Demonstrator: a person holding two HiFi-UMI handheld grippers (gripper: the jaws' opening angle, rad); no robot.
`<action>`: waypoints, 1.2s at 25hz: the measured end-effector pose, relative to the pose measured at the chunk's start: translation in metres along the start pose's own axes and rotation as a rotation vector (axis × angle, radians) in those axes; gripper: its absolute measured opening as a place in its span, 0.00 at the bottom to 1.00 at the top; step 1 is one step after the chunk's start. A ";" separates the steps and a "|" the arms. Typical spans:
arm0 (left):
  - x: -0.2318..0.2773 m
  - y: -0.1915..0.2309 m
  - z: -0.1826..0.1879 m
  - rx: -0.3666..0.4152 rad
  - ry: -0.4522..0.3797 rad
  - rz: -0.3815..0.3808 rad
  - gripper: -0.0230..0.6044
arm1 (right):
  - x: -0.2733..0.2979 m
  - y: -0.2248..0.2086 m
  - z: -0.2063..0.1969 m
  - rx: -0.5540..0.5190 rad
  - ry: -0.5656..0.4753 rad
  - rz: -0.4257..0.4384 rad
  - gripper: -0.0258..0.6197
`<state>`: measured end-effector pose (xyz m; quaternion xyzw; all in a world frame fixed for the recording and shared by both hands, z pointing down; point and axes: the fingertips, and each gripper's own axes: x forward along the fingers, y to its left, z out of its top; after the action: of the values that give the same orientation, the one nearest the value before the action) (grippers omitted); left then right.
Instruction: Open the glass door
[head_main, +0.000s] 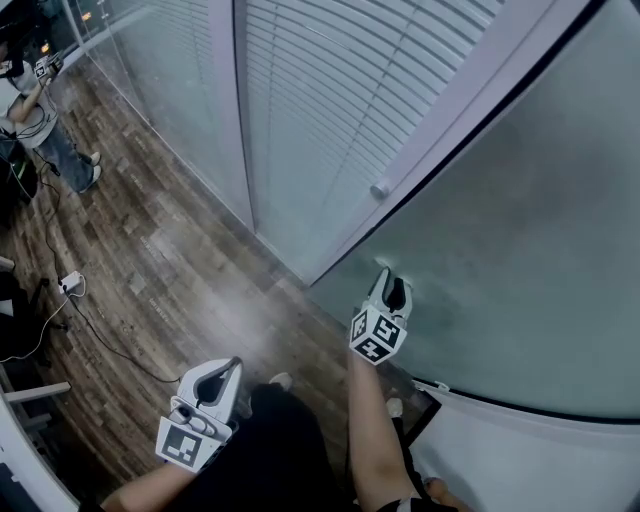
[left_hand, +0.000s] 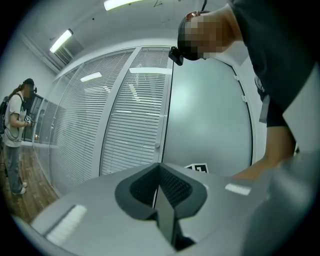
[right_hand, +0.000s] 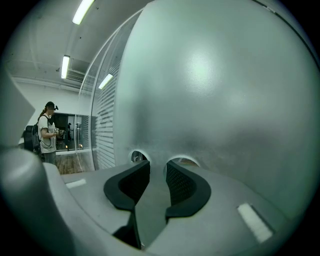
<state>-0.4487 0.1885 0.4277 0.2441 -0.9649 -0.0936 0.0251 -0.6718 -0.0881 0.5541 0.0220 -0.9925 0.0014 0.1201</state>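
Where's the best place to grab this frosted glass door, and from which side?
Probably the free edge of the glass door, beside the blinds, opposite the hinges, from the blinds' side: flat pane, no handle visible, only that edge fits tongs.

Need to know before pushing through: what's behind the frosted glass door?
Nothing can be made out. The glass door is frosted and shows only flat grey, so whatever lies behind it is hidden. Beside it, only slatted blinds are visible.
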 end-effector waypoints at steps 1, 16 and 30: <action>-0.001 0.001 0.001 -0.002 -0.008 -0.008 0.04 | -0.003 0.002 -0.001 0.000 -0.001 0.001 0.20; -0.026 0.006 0.003 -0.016 0.012 -0.150 0.04 | -0.078 0.033 -0.022 -0.006 -0.014 0.020 0.20; -0.045 -0.033 -0.008 -0.075 0.038 -0.399 0.04 | -0.181 0.063 -0.051 -0.011 0.005 0.058 0.20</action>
<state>-0.3930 0.1797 0.4294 0.4312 -0.8925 -0.1281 0.0334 -0.4867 -0.0166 0.5604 -0.0077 -0.9924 -0.0006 0.1227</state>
